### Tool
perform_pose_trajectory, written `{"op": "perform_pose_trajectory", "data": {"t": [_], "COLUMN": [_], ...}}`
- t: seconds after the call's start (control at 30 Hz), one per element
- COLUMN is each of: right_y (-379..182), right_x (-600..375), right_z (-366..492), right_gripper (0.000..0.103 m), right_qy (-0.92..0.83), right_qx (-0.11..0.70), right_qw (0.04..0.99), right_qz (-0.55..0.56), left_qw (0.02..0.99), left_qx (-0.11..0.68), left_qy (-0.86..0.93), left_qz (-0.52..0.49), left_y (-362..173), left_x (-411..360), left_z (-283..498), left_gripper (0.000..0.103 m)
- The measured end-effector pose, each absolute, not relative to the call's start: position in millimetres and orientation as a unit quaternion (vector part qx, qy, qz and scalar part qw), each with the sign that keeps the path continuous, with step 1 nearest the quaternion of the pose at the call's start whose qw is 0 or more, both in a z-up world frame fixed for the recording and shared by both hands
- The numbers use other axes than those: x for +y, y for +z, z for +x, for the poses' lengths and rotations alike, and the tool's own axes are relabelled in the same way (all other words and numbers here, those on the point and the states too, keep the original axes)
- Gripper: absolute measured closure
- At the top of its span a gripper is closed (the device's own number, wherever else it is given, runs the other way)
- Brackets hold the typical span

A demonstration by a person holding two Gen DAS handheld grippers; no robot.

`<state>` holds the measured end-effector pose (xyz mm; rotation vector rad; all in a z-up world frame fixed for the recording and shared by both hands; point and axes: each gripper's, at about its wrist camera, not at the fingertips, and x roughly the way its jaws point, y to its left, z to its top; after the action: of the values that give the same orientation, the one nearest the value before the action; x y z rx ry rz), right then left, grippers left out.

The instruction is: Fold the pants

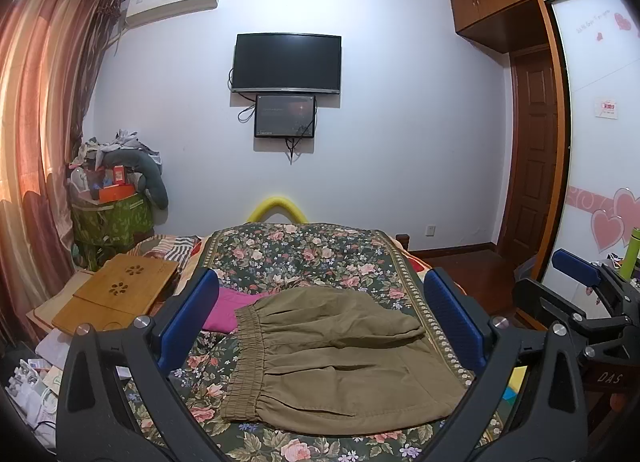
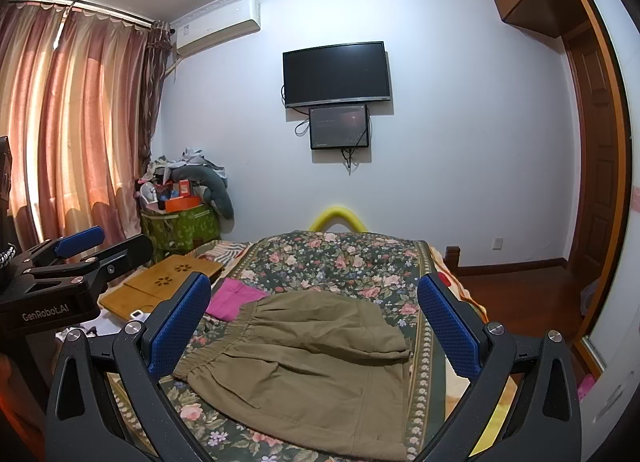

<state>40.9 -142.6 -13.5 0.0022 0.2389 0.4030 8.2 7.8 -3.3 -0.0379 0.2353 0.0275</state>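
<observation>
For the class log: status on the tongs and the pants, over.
Left tongs, right tongs open, empty. Olive pants folded on floral bedspread. Pink garment touching waistband.

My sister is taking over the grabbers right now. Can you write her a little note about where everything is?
Left tool: open, holding nothing, above the bed.
Right tool: open, holding nothing, beside it.
The olive pants lie folded into a compact stack on the floral blanket, waistband toward the left; a pink garment lies just beyond.
Done: the folding looks finished.
Left: maybe smooth the top layer.
</observation>
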Motion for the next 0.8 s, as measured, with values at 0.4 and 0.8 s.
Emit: {"op": "perform_pose_trajectory", "data": {"t": [0.4,0.8], "right_y": [-27,-81], "right_x": [-142,-167], "right_z": [62,140], "right_gripper": [0.0,0.0], "right_qy": [0.188,0.153], "right_qx": [0.147,0.25], "right_qw": [0.971,0.956], "right_qz": [0.005,0.014], "left_qw": [0.989,0.964], "left_qx": [0.141,0.259], "left_qy": [0.025,0.039], "left_qz": [-0.021,-0.035], "left_y": [-15,-72], "left_x": [14,59], "left_z": [37,135], "left_gripper": [0.0,0.0]}}
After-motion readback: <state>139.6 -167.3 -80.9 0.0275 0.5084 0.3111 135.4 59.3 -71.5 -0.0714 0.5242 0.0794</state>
